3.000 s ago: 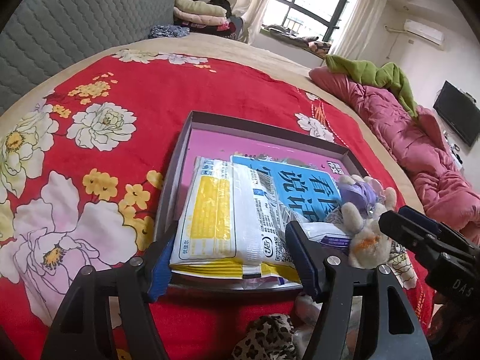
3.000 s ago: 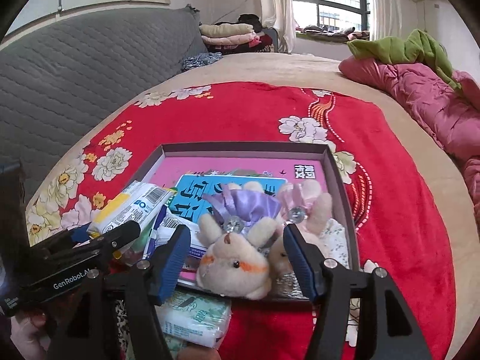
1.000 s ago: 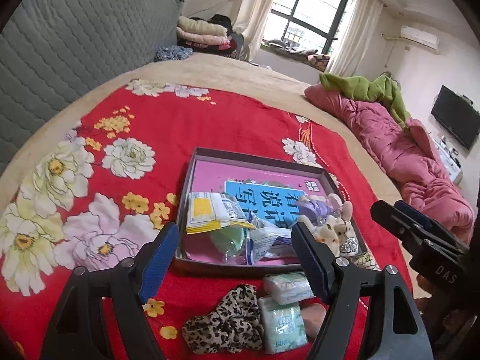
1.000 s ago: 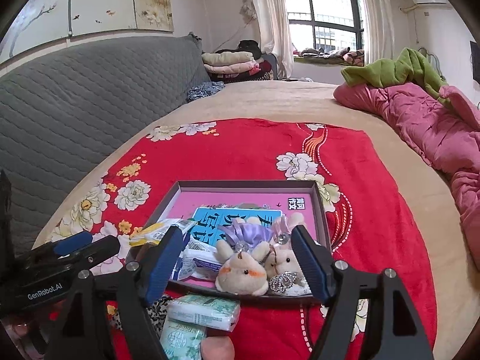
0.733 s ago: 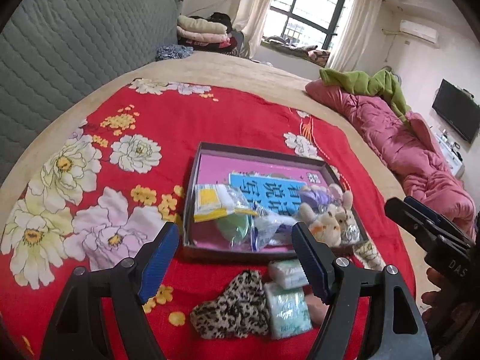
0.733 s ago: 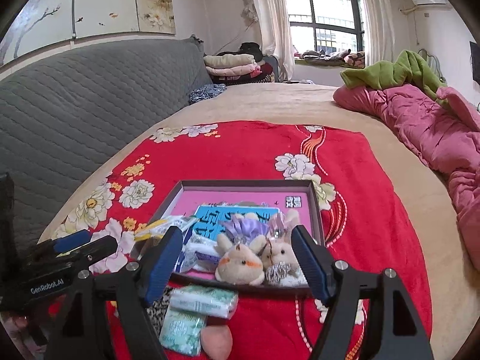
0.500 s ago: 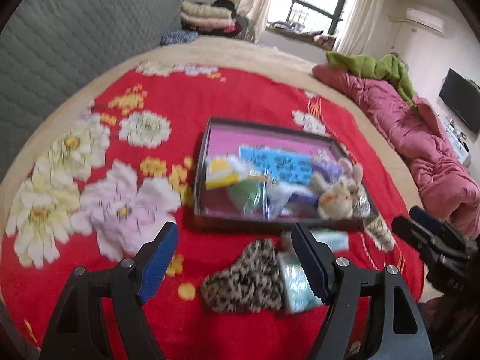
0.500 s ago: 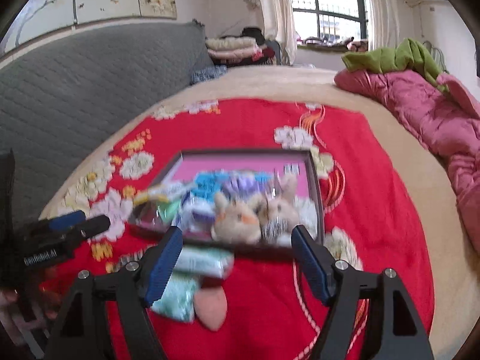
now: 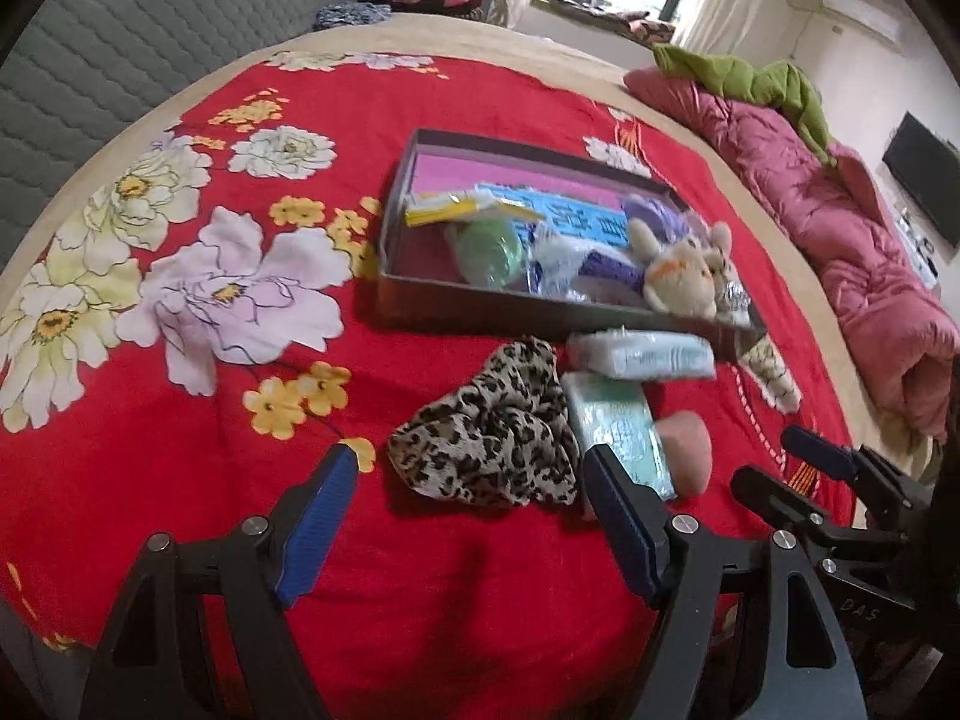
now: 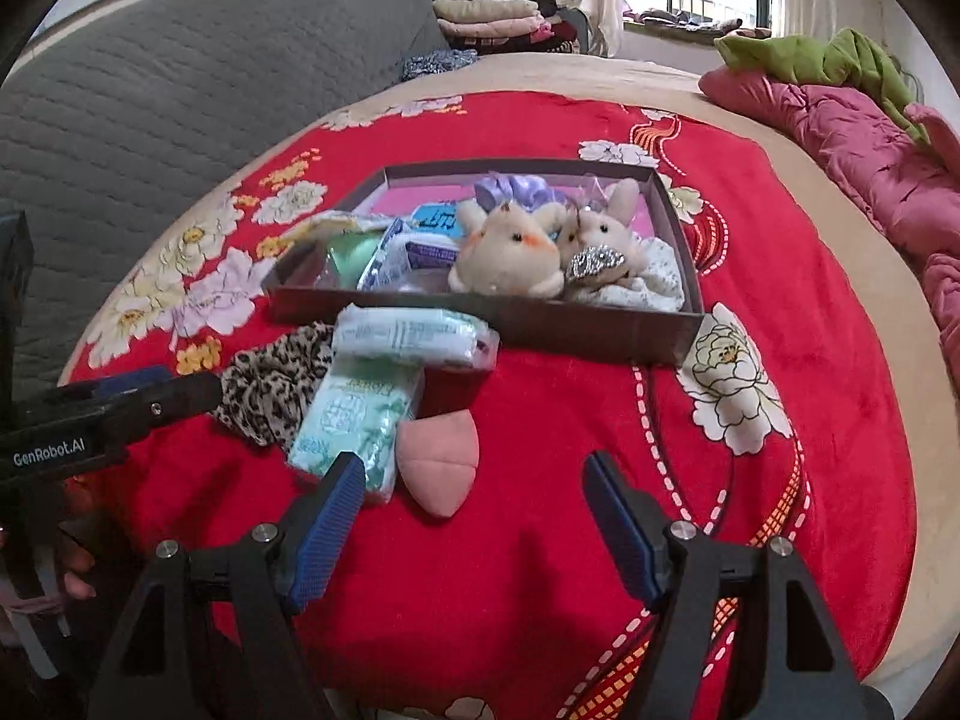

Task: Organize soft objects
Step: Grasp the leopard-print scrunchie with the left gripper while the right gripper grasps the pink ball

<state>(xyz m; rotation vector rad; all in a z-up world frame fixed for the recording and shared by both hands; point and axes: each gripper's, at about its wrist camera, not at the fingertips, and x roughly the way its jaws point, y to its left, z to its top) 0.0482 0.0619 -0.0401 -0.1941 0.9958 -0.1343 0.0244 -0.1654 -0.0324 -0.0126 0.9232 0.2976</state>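
Observation:
A shallow dark box on the red floral blanket holds plush rabbits, a purple scrunchie, packets and a green puff. In front of the box lie a leopard-print scrunchie, two tissue packs and a pink sponge. My left gripper hangs open just short of the leopard scrunchie. My right gripper is open just short of the pink sponge, with nothing between its fingers.
A grey quilted headboard runs along the left. A pink quilt with green cloth on it lies at the right edge of the bed. Folded clothes are stacked at the far end by the window.
Both grippers pulled back from the box, then sank and tipped down toward the loose items in front of it. The scrunchie, tissue packs and sponge now sit nearer to the fingertips.

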